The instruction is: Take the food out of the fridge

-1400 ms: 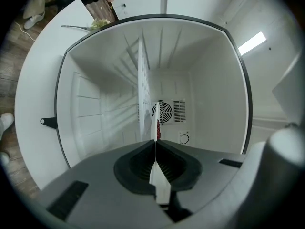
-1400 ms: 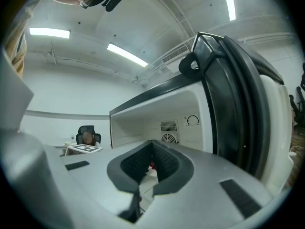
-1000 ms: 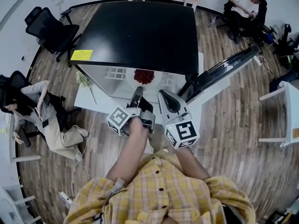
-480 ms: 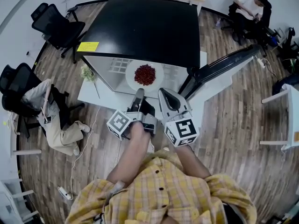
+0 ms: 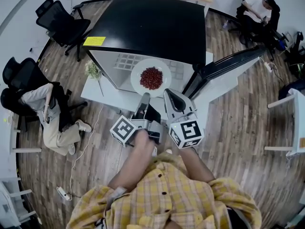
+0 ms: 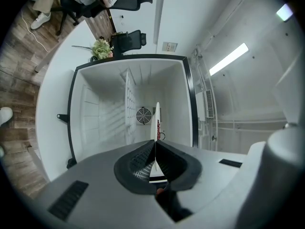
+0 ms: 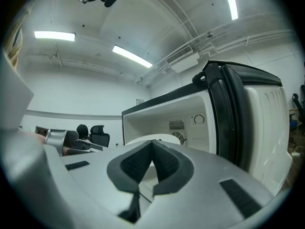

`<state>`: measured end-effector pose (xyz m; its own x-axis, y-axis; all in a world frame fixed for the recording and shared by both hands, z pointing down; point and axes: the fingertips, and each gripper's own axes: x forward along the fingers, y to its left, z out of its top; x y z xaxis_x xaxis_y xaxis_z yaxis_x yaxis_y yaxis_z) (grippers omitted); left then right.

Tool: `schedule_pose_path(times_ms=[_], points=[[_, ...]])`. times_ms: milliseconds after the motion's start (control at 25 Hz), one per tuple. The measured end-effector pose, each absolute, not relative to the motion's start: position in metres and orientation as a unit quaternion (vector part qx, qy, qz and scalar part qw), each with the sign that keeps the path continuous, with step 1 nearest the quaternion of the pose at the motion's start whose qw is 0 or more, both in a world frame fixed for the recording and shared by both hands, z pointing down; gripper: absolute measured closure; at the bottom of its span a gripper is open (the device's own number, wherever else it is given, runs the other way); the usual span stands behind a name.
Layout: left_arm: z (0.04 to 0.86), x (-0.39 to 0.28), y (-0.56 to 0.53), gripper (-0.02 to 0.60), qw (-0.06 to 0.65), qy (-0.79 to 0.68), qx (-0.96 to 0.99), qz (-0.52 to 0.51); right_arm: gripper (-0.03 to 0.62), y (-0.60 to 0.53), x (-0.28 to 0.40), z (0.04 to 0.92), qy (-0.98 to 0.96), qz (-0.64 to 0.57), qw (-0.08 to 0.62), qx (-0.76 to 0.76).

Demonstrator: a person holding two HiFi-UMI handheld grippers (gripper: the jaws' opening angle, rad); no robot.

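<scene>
A white plate (image 5: 138,72) heaped with red food (image 5: 151,78) lies half out of the small fridge (image 5: 152,27), in front of its black top. My left gripper (image 5: 145,96) is shut on the plate's near rim. In the left gripper view the plate (image 6: 157,113) shows edge-on, pinched between the jaws of the left gripper (image 6: 155,143), with the white fridge interior (image 6: 107,109) behind. My right gripper (image 5: 168,93) hovers just right of the plate, shut and holding nothing. In the right gripper view the pads of the right gripper (image 7: 152,144) touch, with the plate (image 7: 135,141) just beyond.
The fridge door (image 5: 233,62) stands open at the right, seen as a door (image 7: 238,118) close beside the right gripper. The fridge rests on a low white stand (image 5: 102,97) with a plant (image 5: 91,70). A person (image 5: 50,113) sits at left among office chairs; another (image 5: 257,6) at top right.
The plate with the red food has slid out of the fridge toward me, held by the left gripper. It was mostly under the black top; now its whole face shows.
</scene>
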<state>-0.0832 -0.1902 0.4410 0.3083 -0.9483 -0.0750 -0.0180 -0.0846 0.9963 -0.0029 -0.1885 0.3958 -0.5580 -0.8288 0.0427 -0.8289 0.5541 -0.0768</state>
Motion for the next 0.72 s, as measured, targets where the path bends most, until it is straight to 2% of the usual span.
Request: schedule_pose_path(times_ms=[720], points=[[0.427, -0.099, -0.151, 0.569, 0.537, -0.405, 0.591, -0.446, 0.588, -0.160, -0.015, 0.399, -0.892, 0.038, 0.004, 0.451]])
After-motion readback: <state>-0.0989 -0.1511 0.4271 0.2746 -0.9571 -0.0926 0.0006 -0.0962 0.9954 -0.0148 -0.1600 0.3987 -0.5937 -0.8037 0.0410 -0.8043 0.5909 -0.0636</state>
